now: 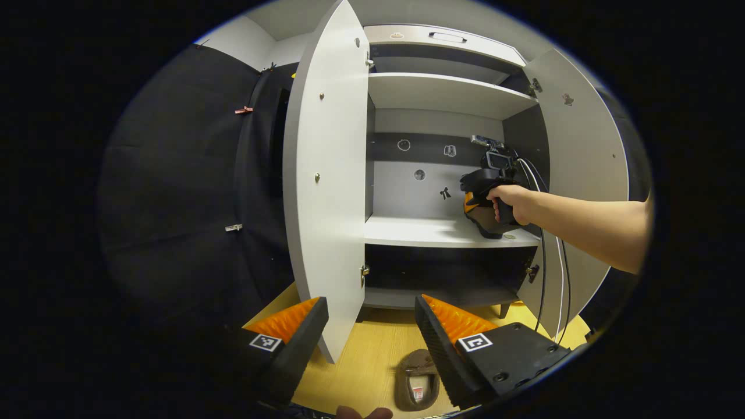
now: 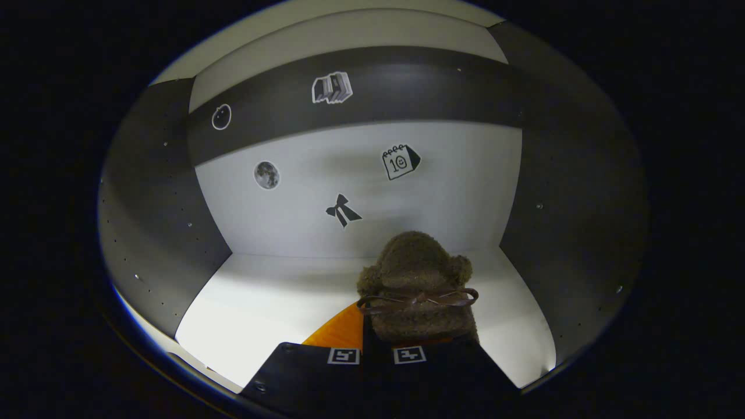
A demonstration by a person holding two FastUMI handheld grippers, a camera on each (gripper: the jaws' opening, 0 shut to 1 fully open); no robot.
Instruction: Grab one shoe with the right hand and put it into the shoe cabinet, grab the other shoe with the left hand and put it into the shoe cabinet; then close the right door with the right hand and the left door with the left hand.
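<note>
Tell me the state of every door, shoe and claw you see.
Left door: open.
Right door: open.
Shoe on floor: untouched.
Shoe in cabinet: held over the shelf.
Left claw: open, empty.
Right claw: shut on that shoe.

In the right gripper view, the fuzzy brown slipper with a thin ribbon bow at lower centre hides most of the right gripper, so how its fingers meet the slipper cannot be told. In the left gripper view, that gripper sits right of centre behind the person's hand, its finger ends and the slipper it carries largely covered. At the bottom edge, a second brown slipper on the wooden floor is partly hidden by the left gripper, and its inner label is too small to read.
</note>
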